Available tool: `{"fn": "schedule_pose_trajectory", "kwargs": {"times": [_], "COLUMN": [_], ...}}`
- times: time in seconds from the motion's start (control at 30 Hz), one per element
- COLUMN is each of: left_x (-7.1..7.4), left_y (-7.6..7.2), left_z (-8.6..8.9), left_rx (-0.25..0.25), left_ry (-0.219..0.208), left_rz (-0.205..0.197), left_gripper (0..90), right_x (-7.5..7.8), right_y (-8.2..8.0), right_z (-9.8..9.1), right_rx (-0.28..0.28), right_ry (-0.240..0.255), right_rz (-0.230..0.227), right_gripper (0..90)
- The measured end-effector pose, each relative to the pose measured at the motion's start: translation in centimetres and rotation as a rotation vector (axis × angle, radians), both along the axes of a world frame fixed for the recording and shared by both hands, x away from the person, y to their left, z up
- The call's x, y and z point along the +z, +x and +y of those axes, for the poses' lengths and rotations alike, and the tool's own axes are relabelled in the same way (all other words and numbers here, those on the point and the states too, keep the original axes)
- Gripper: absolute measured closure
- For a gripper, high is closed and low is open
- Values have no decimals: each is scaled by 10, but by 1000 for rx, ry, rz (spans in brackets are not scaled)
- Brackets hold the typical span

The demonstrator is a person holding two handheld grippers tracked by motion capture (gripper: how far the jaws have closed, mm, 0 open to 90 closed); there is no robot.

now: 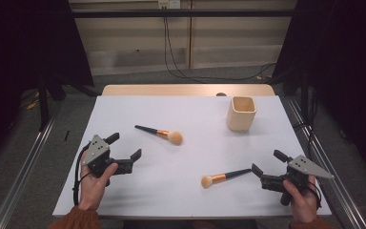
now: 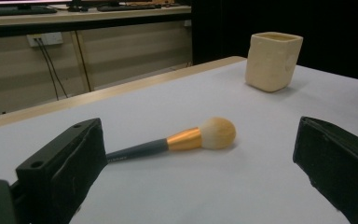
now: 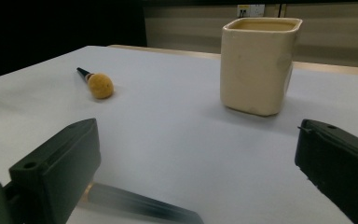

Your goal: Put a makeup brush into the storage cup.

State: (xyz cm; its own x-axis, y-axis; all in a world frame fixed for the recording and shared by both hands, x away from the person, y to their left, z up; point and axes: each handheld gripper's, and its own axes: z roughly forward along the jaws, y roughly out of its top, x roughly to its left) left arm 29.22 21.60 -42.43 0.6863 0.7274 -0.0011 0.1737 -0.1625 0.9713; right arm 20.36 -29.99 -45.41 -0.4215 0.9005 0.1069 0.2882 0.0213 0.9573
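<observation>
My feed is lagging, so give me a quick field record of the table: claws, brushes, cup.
left claw: open, empty, facing the far brush
right claw: open, empty, at the handle tip of the near brush
far brush: lying flat, left of centre
near brush: lying flat, head pointing left
cup: upright, far right of the table, contents not visible

A white table (image 1: 190, 109) stands on grey floor (image 1: 28, 157) before a pale panelled wall (image 1: 138, 38), dark curtains (image 1: 24, 43) flanking it.
</observation>
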Motion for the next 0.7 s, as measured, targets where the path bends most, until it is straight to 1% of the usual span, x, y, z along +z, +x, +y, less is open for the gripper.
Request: {"fn": "schedule_pose_trajectory", "kwargs": {"times": [0.07,0.1,0.27,0.3,0.33,0.37,0.4,0.47,0.6,0.63,0.67,0.7], "left_x": [1,3,6,7,8,8,10,12,13,13,15,15], "left_y": [2,5,13,18,21,21,26,30,36,38,39,39], "left_z": [-2,-6,-11,-13,-13,-13,-16,-18,-23,-26,-30,-30], "left_rx": [-1,-6,-17,-17,-19,-19,-18,-22,-20,-19,-27,-27], "left_ry": [4,11,10,0,7,7,3,-3,-1,-4,5,5], "left_rz": [-5,-12,-17,-19,-20,-20,-20,-19,-25,-17,-18,-18], "left_gripper": [22,22,22,21,21,20,20,19,19,19,19,19], "right_x": [0,0,0,0,0,0,0,0,0,0,0,0], "right_y": [0,0,-1,-1,0,0,0,0,0,0,0,0], "right_z": [0,0,0,0,0,0,0,0,0,0,0,0], "right_rx": [1,1,1,0,-2,-2,-2,-1,-2,-2,1,1], "right_ry": [2,1,-3,-5,-1,-1,-1,0,0,3,0,0], "right_rz": [-1,0,-3,-2,-2,-2,1,2,2,0,0,0], "right_gripper": [0,0,0,0,0,0,0,0,0,0,0,0]}}
